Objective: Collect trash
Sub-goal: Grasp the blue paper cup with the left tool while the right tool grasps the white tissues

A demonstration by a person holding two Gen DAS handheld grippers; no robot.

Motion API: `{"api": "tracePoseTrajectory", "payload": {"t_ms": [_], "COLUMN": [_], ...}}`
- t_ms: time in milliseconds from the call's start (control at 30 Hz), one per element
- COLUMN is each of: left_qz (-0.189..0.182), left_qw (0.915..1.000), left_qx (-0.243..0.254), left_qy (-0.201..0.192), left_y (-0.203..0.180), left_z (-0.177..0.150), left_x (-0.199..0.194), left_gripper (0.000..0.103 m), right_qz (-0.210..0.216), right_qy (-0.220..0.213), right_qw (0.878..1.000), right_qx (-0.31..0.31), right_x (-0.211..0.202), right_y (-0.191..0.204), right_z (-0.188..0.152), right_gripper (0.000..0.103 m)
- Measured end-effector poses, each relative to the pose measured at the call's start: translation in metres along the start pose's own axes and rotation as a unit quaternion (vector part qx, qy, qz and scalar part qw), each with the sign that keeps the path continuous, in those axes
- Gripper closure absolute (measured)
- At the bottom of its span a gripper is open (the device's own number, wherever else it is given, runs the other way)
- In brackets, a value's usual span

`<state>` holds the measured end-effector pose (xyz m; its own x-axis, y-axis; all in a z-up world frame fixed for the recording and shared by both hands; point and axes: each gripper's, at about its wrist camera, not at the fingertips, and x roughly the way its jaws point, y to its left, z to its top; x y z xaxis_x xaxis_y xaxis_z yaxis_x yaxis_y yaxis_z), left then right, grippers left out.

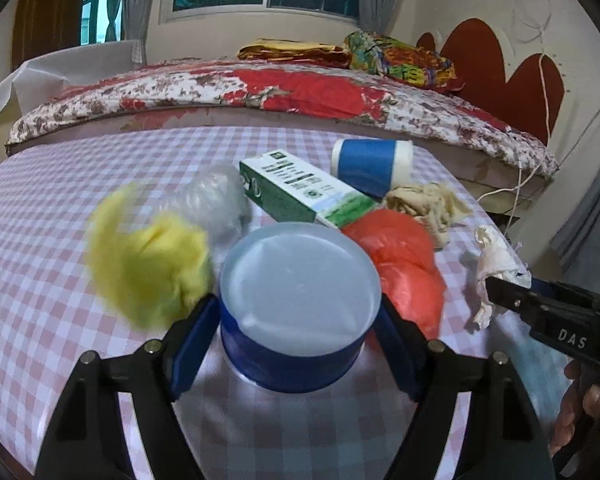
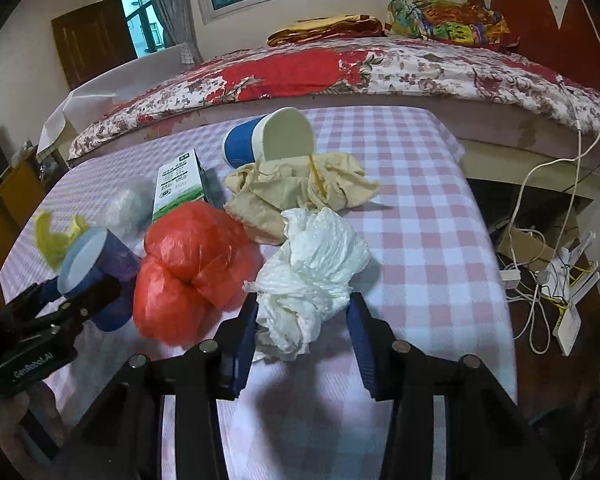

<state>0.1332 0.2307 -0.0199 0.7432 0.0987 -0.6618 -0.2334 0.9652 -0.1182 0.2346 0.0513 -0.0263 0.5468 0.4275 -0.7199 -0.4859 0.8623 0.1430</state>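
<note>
My left gripper [image 1: 300, 336] is shut on a blue paper cup [image 1: 300, 304], its mouth facing the camera; the cup also shows in the right wrist view [image 2: 96, 276]. My right gripper [image 2: 304, 320] is shut on a crumpled white paper towel [image 2: 316, 272], which also shows in the left wrist view [image 1: 494, 264]. On the checked tablecloth [image 1: 60, 320] lie a yellow plastic bag [image 1: 148, 264], a clear plastic wad [image 1: 216, 200], a green and white carton [image 1: 304, 192], a red plastic bag [image 2: 192, 268], a beige crumpled cloth [image 2: 300, 192] and a second blue cup on its side [image 2: 268, 140].
A bed with a floral cover [image 2: 340, 72] runs along the table's far side. Cables and white boxes [image 2: 556, 288] lie on the floor to the right of the table. The table's right edge [image 2: 496, 264] is close to my right gripper.
</note>
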Motion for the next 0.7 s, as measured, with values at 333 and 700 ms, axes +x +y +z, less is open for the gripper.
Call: {"api": "tracePoseTrajectory", "payload": {"t_ms": [333, 700], "left_qz": [-0.003, -0.015], "left_qw": [0.9996, 0.9993], "left_qx": [0.027, 0.027], "left_qy": [-0.008, -0.022], "left_y": [-0.025, -0.042], "left_z": [-0.021, -0.036], "left_x": [-0.02, -0.048], "left_gripper": [0.025, 0.025], "right_qz": [-0.009, -0.014], "right_qy": [-0.014, -0.03], "right_qw": [1.0, 0.999], "right_qx": [-0.008, -0.013], "right_x": [-0.028, -0.061], "right_y": [-0.003, -0.01], "right_z": [-0.016, -0.037], "right_gripper": [0.057, 0.057]}}
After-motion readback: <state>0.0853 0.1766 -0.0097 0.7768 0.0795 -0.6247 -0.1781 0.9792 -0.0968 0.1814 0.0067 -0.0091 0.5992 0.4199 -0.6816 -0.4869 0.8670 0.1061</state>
